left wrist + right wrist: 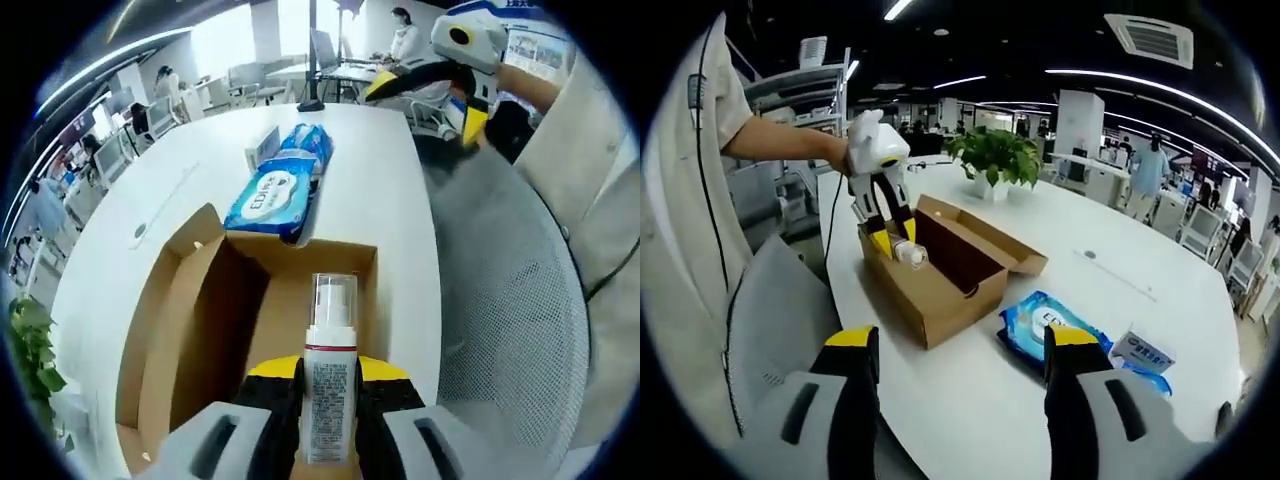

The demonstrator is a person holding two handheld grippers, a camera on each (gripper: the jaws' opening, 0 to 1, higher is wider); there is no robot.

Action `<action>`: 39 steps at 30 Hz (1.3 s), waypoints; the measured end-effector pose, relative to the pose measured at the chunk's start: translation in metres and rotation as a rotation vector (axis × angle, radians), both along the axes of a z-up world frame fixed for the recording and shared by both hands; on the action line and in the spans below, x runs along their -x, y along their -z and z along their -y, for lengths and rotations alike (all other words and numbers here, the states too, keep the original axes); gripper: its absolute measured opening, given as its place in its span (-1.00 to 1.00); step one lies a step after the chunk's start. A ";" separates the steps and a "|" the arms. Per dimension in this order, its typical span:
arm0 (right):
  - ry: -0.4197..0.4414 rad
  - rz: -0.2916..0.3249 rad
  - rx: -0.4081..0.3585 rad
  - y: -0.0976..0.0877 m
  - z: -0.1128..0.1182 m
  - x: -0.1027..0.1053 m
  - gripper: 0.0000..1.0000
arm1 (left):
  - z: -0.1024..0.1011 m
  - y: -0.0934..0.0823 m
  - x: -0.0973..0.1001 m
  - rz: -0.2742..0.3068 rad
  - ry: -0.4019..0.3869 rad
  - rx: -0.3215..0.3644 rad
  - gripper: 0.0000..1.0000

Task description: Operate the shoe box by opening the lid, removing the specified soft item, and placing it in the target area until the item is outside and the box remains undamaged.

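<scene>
White table (390, 190) carries everything. Nearest, my left gripper (328, 400) has its jaws clamped on an upright white spray bottle (329, 380) over the open brown shoe box (200, 330). Beyond lie blue wipes packs (270, 200). My right gripper (962, 390) hangs with jaws apart.

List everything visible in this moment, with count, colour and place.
Shoe box: one, brown cardboard, lid open, on the table.
Spray bottle: one, white with clear cap, over the open box.
Wet wipes packs: two, blue, beside the box.
Small carton: one, white, next to the wipes.
Table: one, white.
Potted plant: one, green, on the table.
Left gripper: shut on the spray bottle.
Right gripper: open, off the table edge.
</scene>
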State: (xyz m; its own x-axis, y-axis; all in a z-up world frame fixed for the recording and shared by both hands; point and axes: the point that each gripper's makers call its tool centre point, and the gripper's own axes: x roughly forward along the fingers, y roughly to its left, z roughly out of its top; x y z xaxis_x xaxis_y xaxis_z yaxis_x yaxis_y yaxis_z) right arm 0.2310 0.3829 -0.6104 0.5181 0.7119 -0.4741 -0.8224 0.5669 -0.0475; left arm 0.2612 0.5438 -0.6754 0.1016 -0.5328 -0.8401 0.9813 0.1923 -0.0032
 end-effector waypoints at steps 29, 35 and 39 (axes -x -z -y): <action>-0.212 -0.006 0.007 0.004 -0.049 0.021 -0.14 | 0.059 -0.021 0.042 -0.010 0.160 0.134 -0.62; -0.270 -0.005 0.025 0.005 -0.055 0.026 -0.20 | 0.070 -0.024 0.050 -0.015 0.201 0.158 -0.62; -0.314 -0.001 0.050 0.007 -0.058 0.029 -0.25 | 0.075 -0.026 0.053 -0.015 0.218 0.173 -0.62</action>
